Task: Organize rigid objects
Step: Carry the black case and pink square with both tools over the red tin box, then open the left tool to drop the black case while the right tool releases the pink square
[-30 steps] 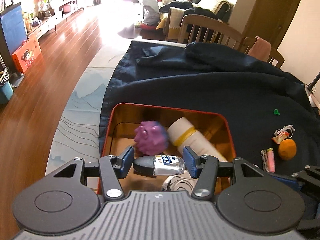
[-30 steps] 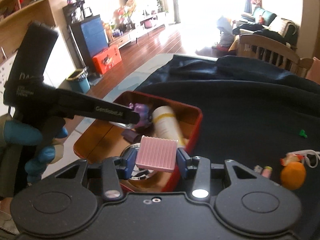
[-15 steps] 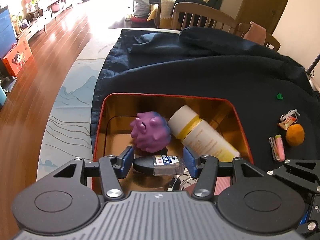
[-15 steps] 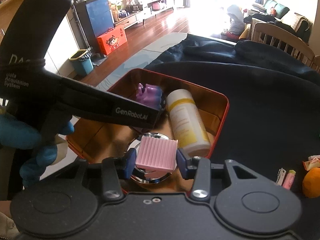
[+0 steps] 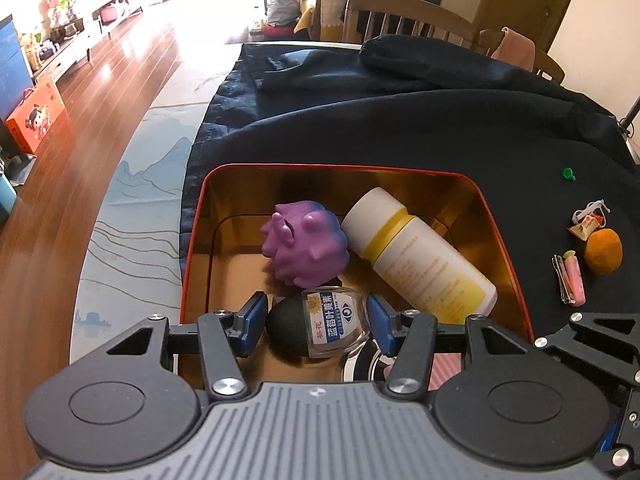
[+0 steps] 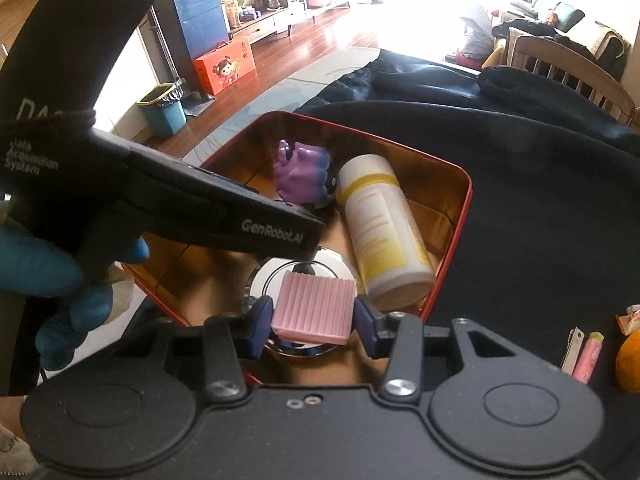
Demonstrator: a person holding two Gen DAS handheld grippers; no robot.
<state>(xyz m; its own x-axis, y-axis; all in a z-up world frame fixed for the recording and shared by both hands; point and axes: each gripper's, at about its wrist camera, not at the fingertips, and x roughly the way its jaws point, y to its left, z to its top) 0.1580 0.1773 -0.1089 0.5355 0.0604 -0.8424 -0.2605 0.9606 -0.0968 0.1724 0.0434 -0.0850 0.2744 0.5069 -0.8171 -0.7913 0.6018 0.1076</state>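
Observation:
A red tin (image 5: 192, 240) with a gold inside sits on the dark cloth. In it lie a purple spiky toy (image 5: 304, 248), a white bottle with yellow bands (image 5: 416, 256) and a shiny metal disc (image 6: 268, 276). My left gripper (image 5: 316, 322) hangs low over the tin's near end, shut on a small clear bottle (image 5: 332, 320) with a black cap and blue label. My right gripper (image 6: 314, 320) is over the metal disc with a pink ribbed block (image 6: 314, 306) between its pads. Its jaws are opening, though the pads still look to be against the block's sides.
To the right of the tin on the dark cloth (image 5: 400, 128) lie an orange (image 5: 604, 250), a pink lighter with nail clippers (image 5: 574, 276), a wrapped sweet (image 5: 586, 226) and a green pin (image 5: 568, 174). A blue-gloved hand (image 6: 48, 264) holds the left gripper. Wooden chairs (image 5: 400, 16) stand beyond the table.
Both grippers have sunk closer to the tin with their objects between the pads. The small bottle has tilted between the left pads.

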